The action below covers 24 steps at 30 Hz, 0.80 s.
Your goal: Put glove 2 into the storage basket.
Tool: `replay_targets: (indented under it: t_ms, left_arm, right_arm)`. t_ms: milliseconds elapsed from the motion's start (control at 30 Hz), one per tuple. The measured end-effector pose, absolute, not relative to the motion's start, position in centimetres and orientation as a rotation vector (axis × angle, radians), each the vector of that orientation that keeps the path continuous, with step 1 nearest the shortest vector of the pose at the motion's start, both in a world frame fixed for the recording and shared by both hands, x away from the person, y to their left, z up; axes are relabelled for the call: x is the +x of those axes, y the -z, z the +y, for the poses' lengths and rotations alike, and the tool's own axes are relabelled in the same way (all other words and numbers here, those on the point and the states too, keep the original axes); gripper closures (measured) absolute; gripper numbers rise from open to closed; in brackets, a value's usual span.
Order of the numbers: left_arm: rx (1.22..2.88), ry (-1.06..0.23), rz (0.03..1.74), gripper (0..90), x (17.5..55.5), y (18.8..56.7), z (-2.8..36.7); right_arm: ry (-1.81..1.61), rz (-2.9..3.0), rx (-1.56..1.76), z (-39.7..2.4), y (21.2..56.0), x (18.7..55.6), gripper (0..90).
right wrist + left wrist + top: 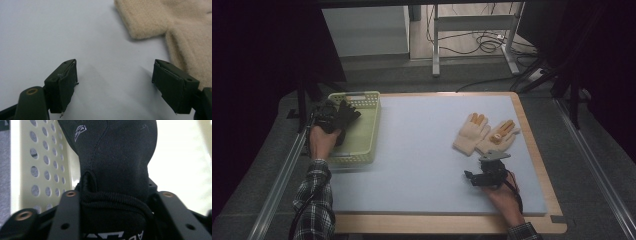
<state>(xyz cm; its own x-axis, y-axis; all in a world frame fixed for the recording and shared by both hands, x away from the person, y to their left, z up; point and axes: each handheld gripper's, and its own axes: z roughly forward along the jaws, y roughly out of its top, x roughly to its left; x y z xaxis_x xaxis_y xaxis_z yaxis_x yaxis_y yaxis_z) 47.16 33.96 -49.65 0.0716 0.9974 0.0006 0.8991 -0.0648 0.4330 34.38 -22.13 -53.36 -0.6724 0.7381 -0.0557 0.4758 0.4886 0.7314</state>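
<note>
The wooden-edged tabletop (539, 165), covered by a pale blue-grey mat, carries everything here and leaves a wide open working area between the two hands. At its left edge sits the pale green perforated plastic basket (362, 135), a rectangular bin with handle cut-outs, placed within easy reach of the left hand so that items can be lowered straight into it. Toward the right side lie the two cream knitted gloves with orange fingertip patches (484, 134), flat and side by side with their edges touching, cuffs toward the person, which makes the cuffs the natural place to grab.

The black fabric glove (343, 116) hangs over the basket, held at its ribbed cuff end by the left gripper (328, 120). In the left gripper view the cuff sits between the black jaws and the glove body droops toward the basket's holed wall; the fingers (67, 217) stand only partly closed with the cloth bunched between them, and it is hard to say whether the pads press on it or have let go. By my judgement this is the release of the glove into the basket.

The right gripper (486, 176) rests low on the mat just beside the nearer cream glove's cuff, its fingers (63, 85) spread wide with nothing between them, seemingly poised for the next pickup.
</note>
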Motion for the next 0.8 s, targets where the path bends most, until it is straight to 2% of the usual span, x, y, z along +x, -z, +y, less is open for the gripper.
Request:
replay_targets:
  t_ms: [133,300,533,800]
  left_arm:
    - [2.074,-0.433,1.939,29.3,47.5,50.3,34.2]
    - [2.073,-0.405,1.912,15.8,47.0,49.7,34.2]
    - [2.026,-0.384,1.807,8.0,45.7,47.7,34.7]
    - [1.944,-0.359,1.669,5.0,43.9,46.5,34.8]
  right_arm:
    - [-1.001,2.375,1.015,-22.1,53.4,34.4,20.0]
    - [-1.001,2.375,1.015,-22.1,53.4,34.4,20.0]
    - [-1.000,2.375,1.014,-22.1,53.4,34.4,19.9]
    - [-0.999,2.374,1.014,-22.1,53.4,34.4,19.8]
